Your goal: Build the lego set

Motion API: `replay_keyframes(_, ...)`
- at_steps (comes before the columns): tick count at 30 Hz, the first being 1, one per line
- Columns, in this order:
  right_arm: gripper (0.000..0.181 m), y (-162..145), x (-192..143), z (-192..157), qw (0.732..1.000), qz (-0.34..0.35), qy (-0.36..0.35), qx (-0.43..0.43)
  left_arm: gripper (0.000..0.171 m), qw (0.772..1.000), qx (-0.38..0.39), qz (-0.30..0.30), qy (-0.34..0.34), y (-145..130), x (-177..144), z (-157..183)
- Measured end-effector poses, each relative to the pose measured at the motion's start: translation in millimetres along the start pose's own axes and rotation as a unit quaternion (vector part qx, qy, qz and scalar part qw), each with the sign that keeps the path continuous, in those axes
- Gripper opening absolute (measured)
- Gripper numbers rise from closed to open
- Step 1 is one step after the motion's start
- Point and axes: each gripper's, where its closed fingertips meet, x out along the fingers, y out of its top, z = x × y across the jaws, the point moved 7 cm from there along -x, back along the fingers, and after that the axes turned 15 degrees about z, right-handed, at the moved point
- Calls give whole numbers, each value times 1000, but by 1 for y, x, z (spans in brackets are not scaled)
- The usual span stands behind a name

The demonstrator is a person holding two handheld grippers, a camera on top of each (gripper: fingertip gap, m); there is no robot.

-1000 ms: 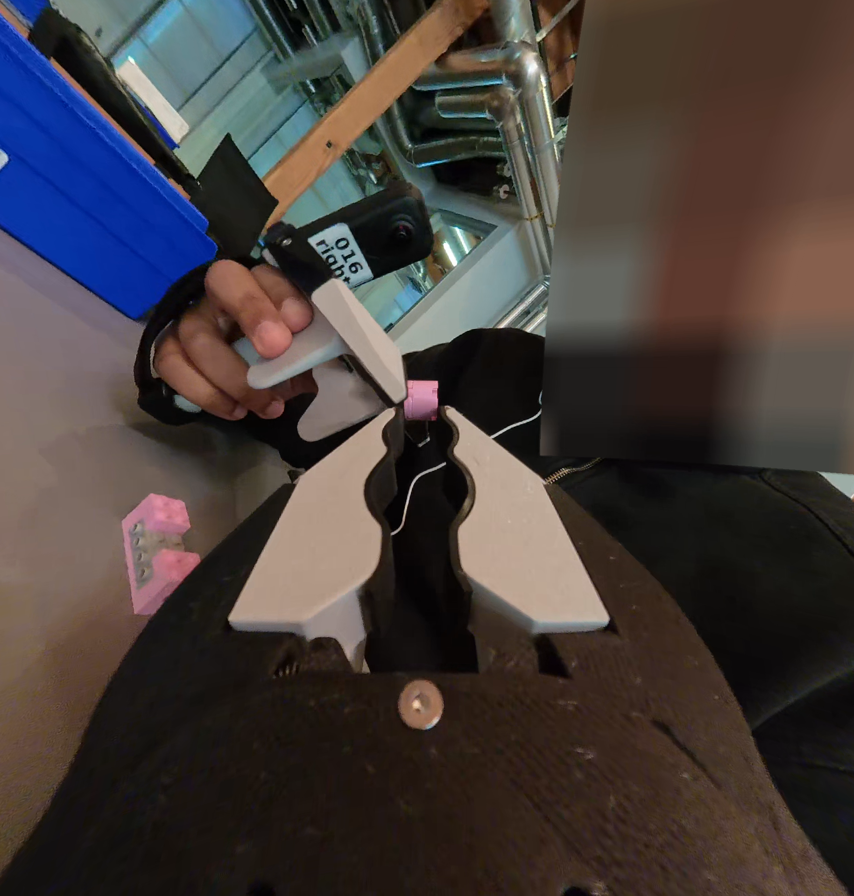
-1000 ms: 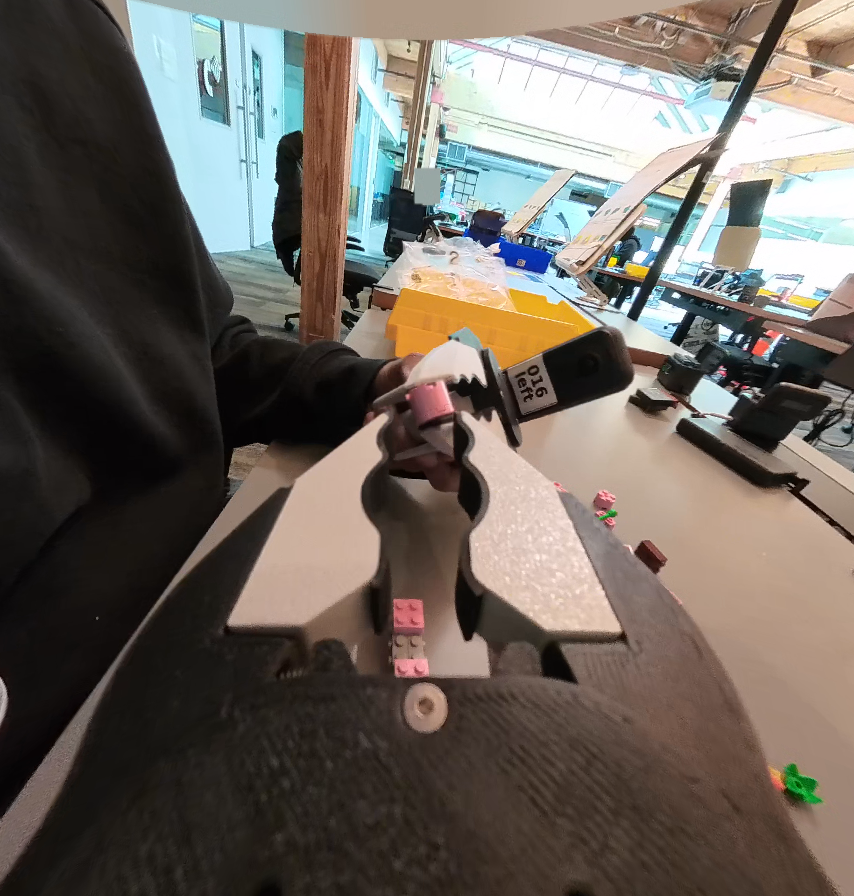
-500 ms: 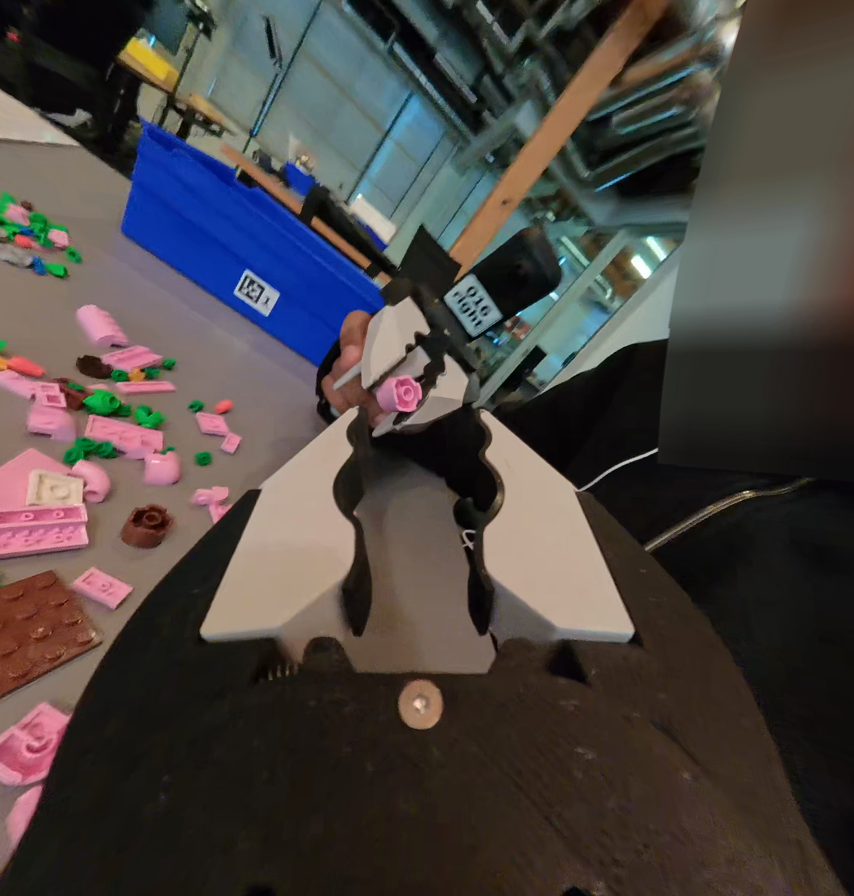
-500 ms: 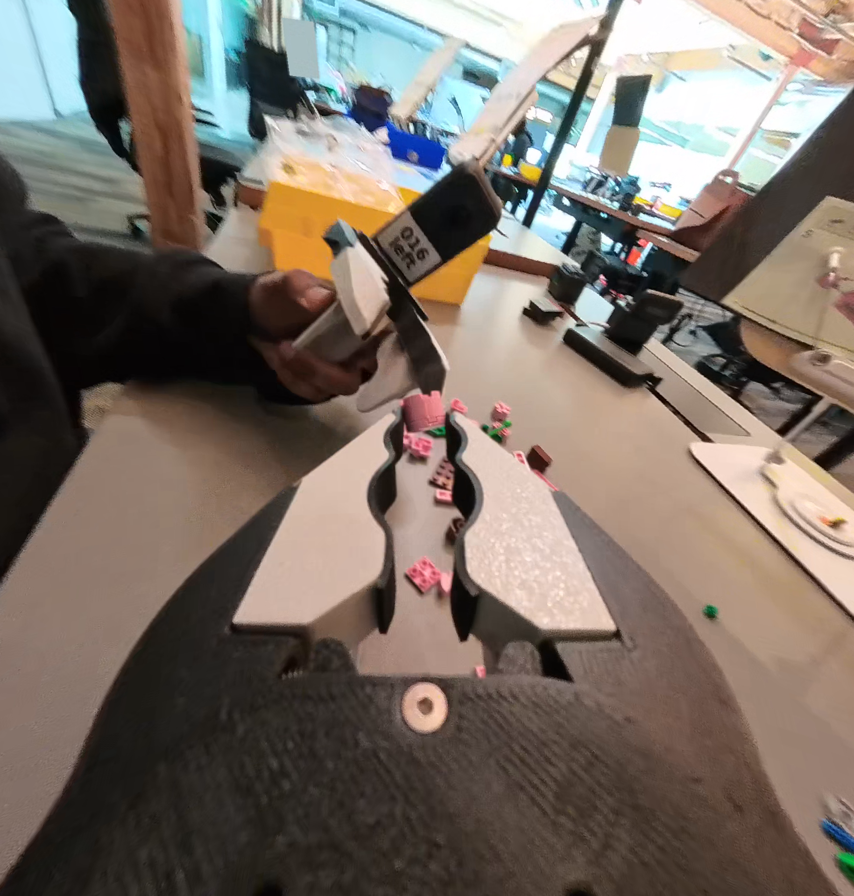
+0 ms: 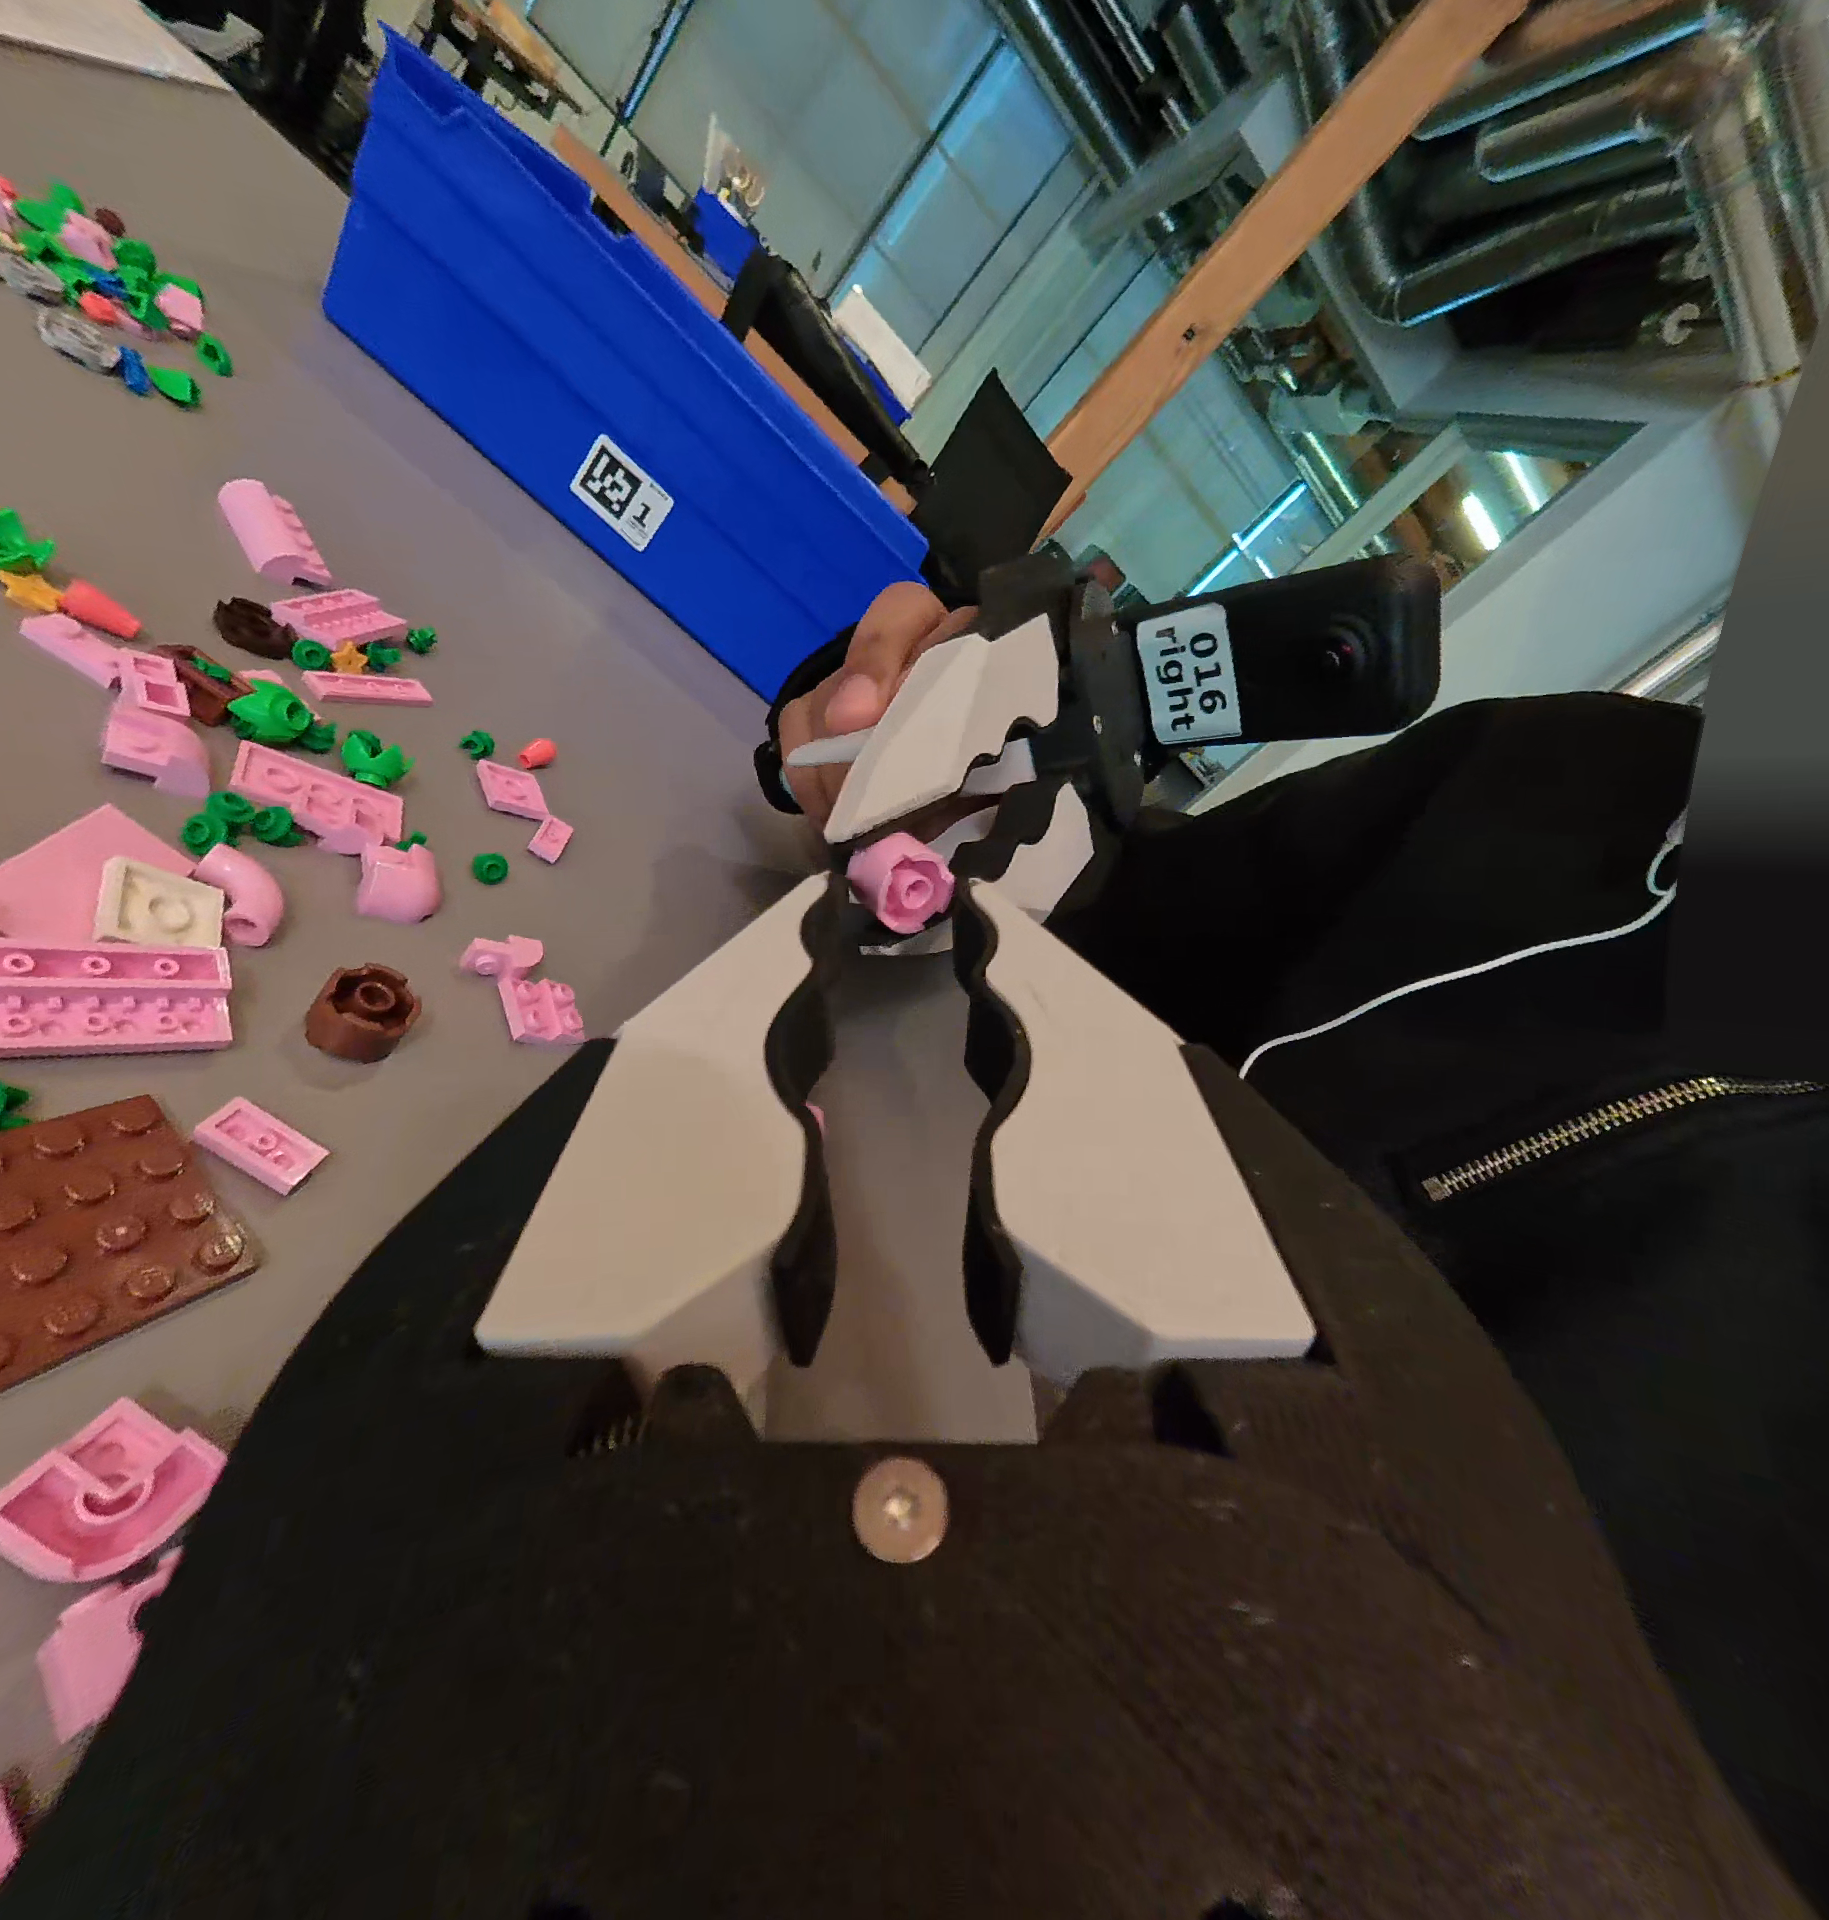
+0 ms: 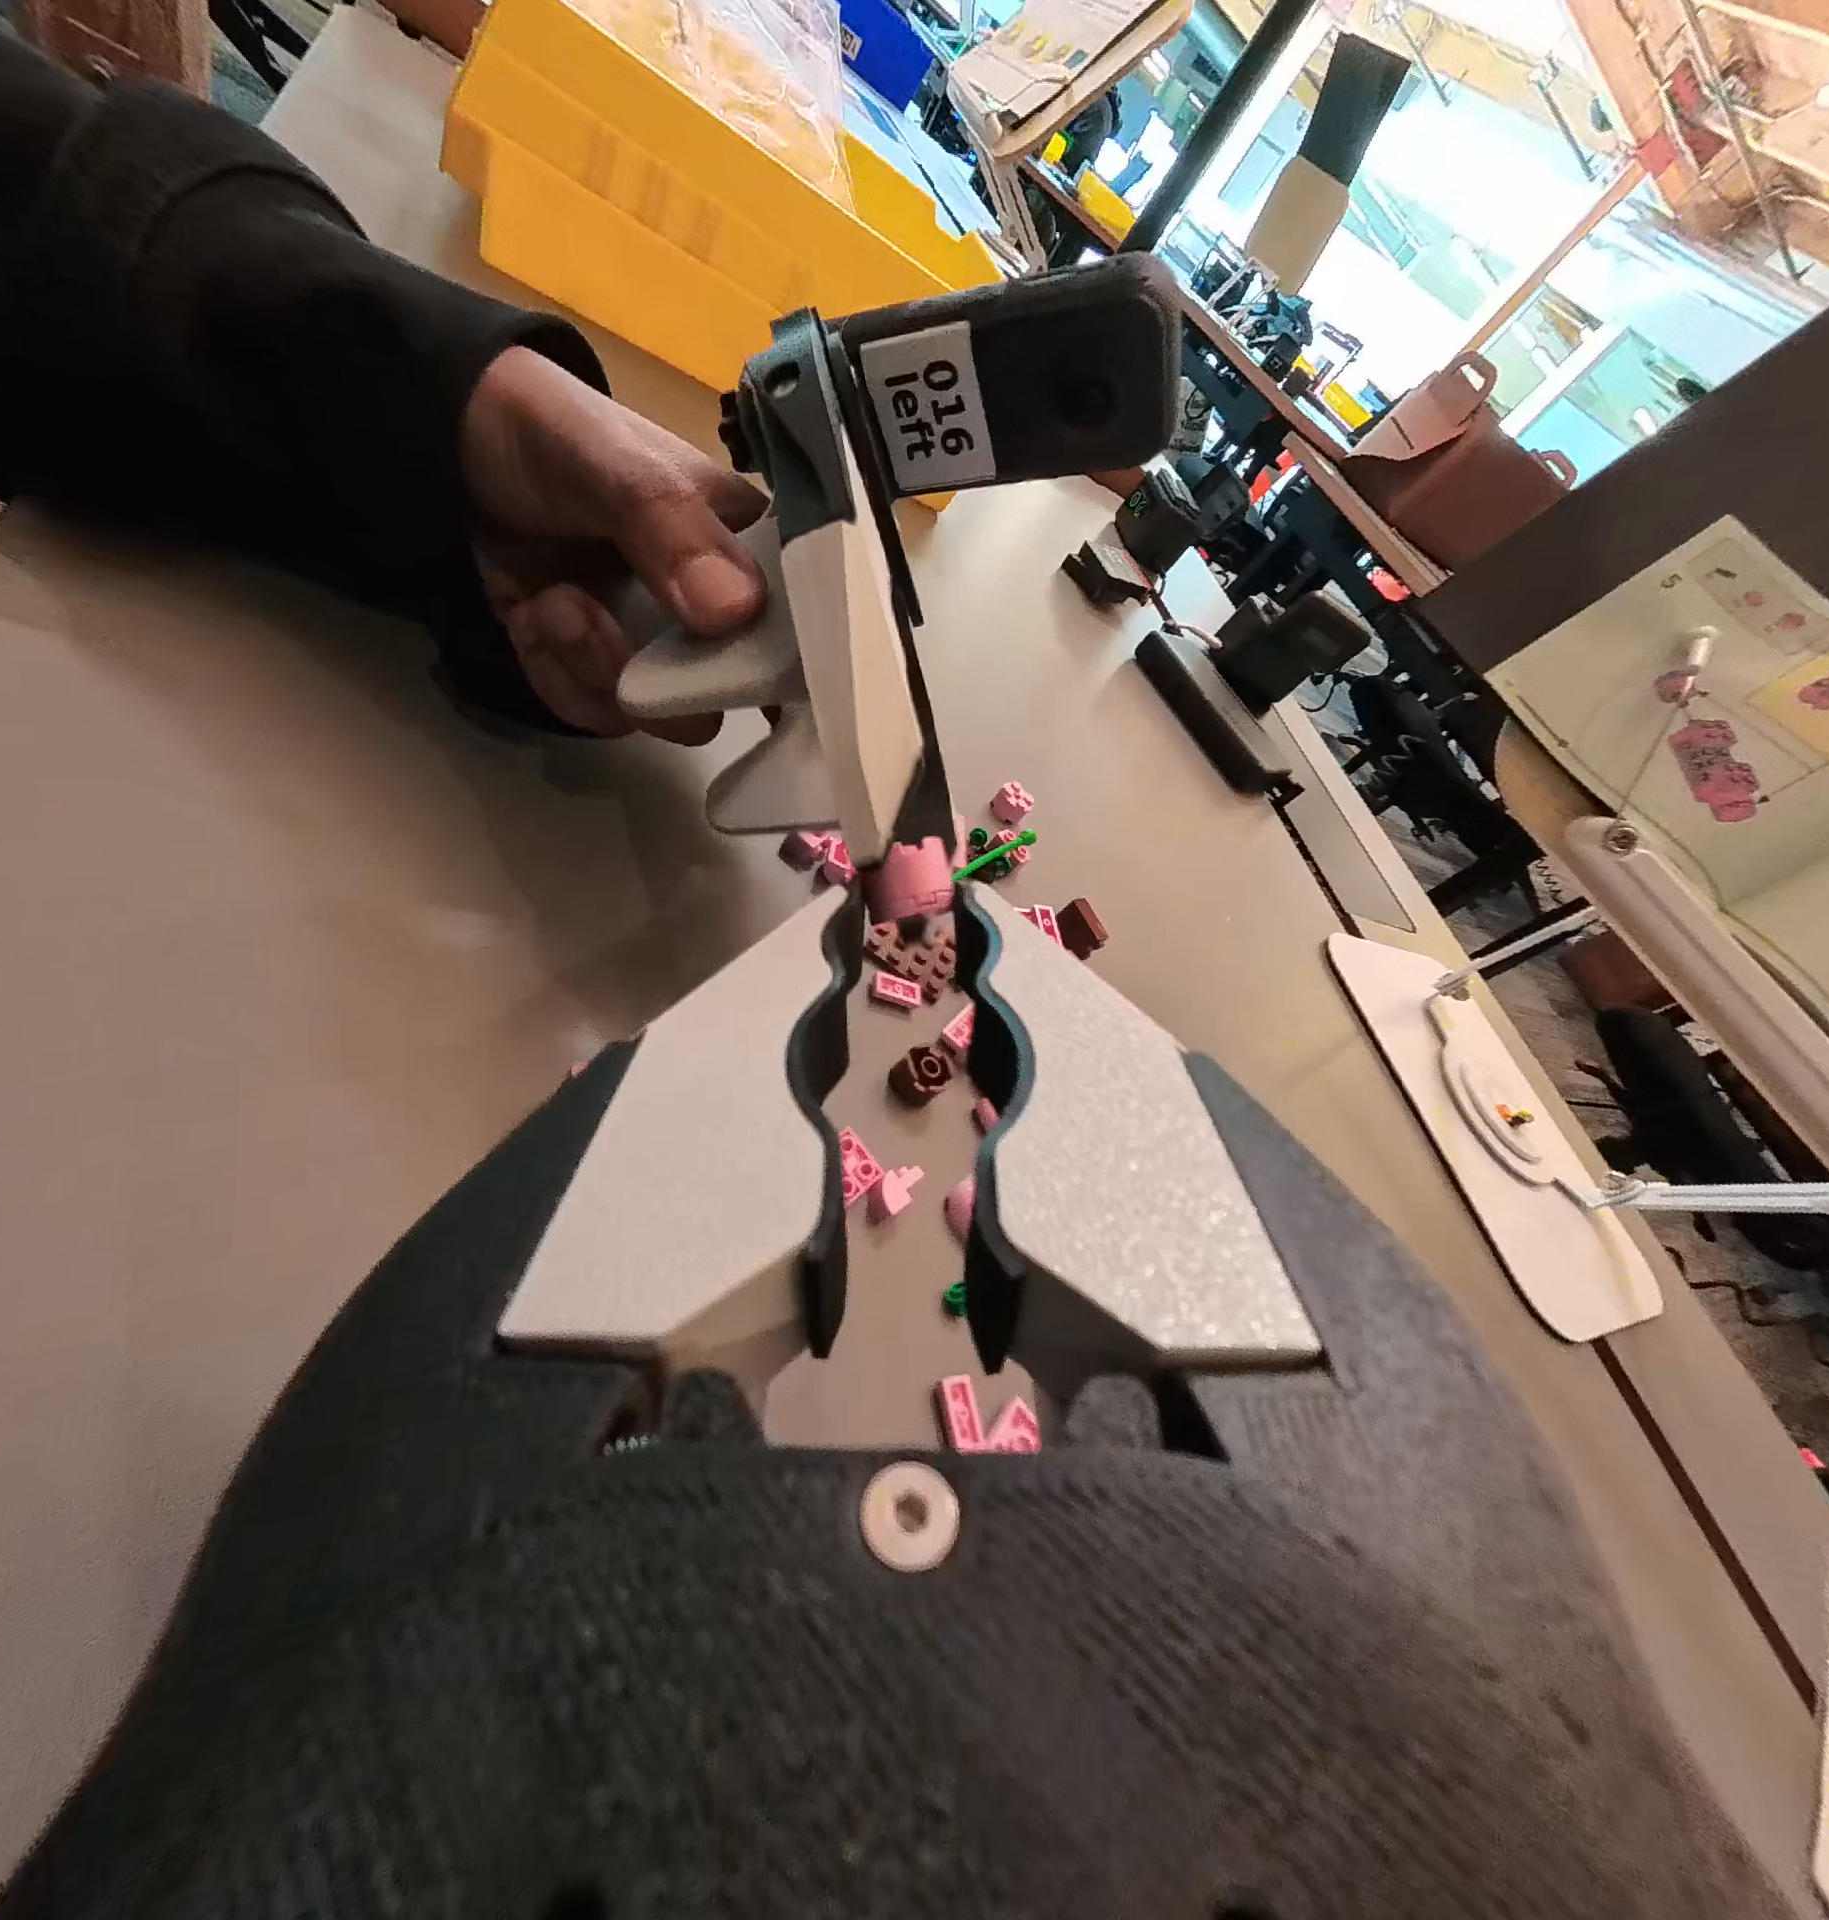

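A small pink round flower piece point(image 5: 905, 883) is held in the air between the tips of both grippers. In the left wrist view my left gripper point(image 5: 897, 891) is shut on it from both sides. The right gripper point(image 5: 905, 847) meets it from beyond, held by a hand, and its fingers pinch the same piece. In the right wrist view the piece point(image 6: 910, 878) sits between my right gripper's tips point(image 6: 905, 909), and the left gripper point(image 6: 905, 847) comes down on it from above. Both grippers hover over the grey table point(image 5: 598, 665).
Loose pink, green and brown pieces lie at the left, with a brown studded plate point(image 5: 58, 1226) and a brown round piece point(image 5: 362, 1013). A blue bin point(image 5: 577, 343) stands behind them. A yellow bin point(image 6: 661, 208), an instruction booklet point(image 6: 1720, 748) and a white stand base point(image 6: 1492, 1143) are also in view. Left tips and right tips are each some 12 cm from the brown studded plate point(image 5: 58, 1226).
Both grippers have swung together from facing the person's body toward the table and its loose pieces. The pink piece has stayed between their tips.
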Motion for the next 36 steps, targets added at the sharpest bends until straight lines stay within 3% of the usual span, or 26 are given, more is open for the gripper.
replay_keyframes(10, 14, 5, -2, 0, 1000, 22, 0, -5, 14, 999, -27, 13, -33, 3, -3, 3)
replay_keyframes(25, 17, 19, -14, 4, 988, 124, 41, 82, 14, 988, -103, 22, -115, 4, -7, 9)
replay_keyframes(36, 11, 21, -14, 3, 987, 127, 50, 84, 14, 987, -106, 15, -122, 2, -5, 11)
